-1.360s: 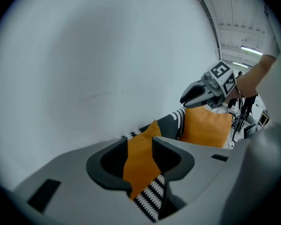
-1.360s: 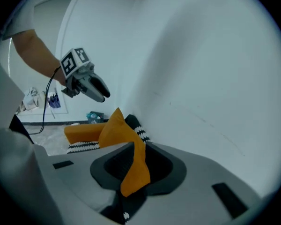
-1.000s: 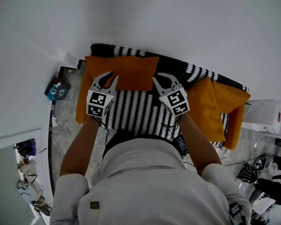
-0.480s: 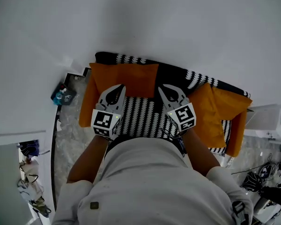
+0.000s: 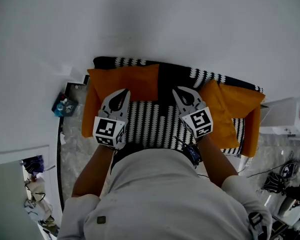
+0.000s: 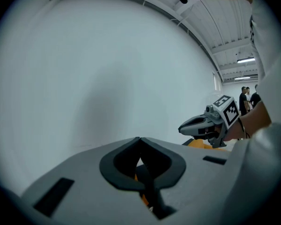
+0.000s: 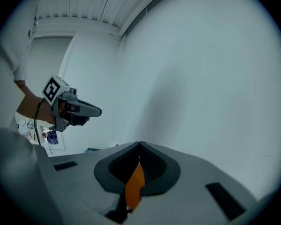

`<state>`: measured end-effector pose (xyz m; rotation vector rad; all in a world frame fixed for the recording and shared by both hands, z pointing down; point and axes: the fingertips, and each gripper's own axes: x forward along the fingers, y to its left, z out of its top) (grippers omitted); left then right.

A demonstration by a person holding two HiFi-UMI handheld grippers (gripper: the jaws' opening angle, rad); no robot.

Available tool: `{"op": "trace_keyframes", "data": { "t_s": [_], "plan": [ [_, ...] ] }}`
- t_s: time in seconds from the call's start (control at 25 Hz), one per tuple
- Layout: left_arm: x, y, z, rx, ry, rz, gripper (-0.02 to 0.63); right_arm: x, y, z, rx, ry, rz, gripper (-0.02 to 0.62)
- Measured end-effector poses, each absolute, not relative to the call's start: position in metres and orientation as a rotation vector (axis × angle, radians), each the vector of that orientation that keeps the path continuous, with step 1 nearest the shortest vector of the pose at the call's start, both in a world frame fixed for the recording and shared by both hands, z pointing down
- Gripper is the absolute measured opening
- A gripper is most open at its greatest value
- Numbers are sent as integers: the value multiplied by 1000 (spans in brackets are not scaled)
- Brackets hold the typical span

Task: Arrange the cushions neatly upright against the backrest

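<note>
Both closed, nothing gripped. Left hand-held gripper (image 5: 123, 92): jaws tip to tip, and its own view faces the plain white wall (image 5: 165, 24), with orange only glimpsed through the slot below the tips. Right hand-held gripper (image 5: 177, 90): same, jaws together, an orange strip showing through the slot. Each shows in the other's view with its tip clear against the wall.

Head view: sofa with black-and-white patterned cover (image 5: 150, 126) centre frame, backrest (image 5: 176, 75) along its upper edge, tight to the wall. Flat orange fabric cushion (image 5: 124, 80) sits upper left on the sofa against the backrest, its left edge at the orange armrest (image 5: 87, 116); upright or leaning, can't tell from above. Left tip overlaps that cushion's lower edge; right tip is over the dark gap just right of it. Bunched orange cushions (image 5: 225, 111) at the right end, tilted and overlapping.

Room: patterned seat between the two groups is open. Marble floor strip (image 5: 72, 139) at left, dark tray with blue items (image 5: 63, 105) on it. White unit (image 5: 287, 121) near the sofa's right end.
</note>
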<state>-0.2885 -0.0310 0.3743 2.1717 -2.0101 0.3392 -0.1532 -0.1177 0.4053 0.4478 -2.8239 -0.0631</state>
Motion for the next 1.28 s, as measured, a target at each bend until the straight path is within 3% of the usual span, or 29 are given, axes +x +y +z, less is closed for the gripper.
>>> {"op": "trace_keyframes", "data": {
  "t_s": [0.88,1.28],
  "plan": [
    [-180,-22,370,2659,-1357,279,11,-39,-28,394,1142,-2603,39,26],
    [-98,-2,360,2804,-1105,278,11,49,23,382,1431,-2486,67,26]
  ]
}}
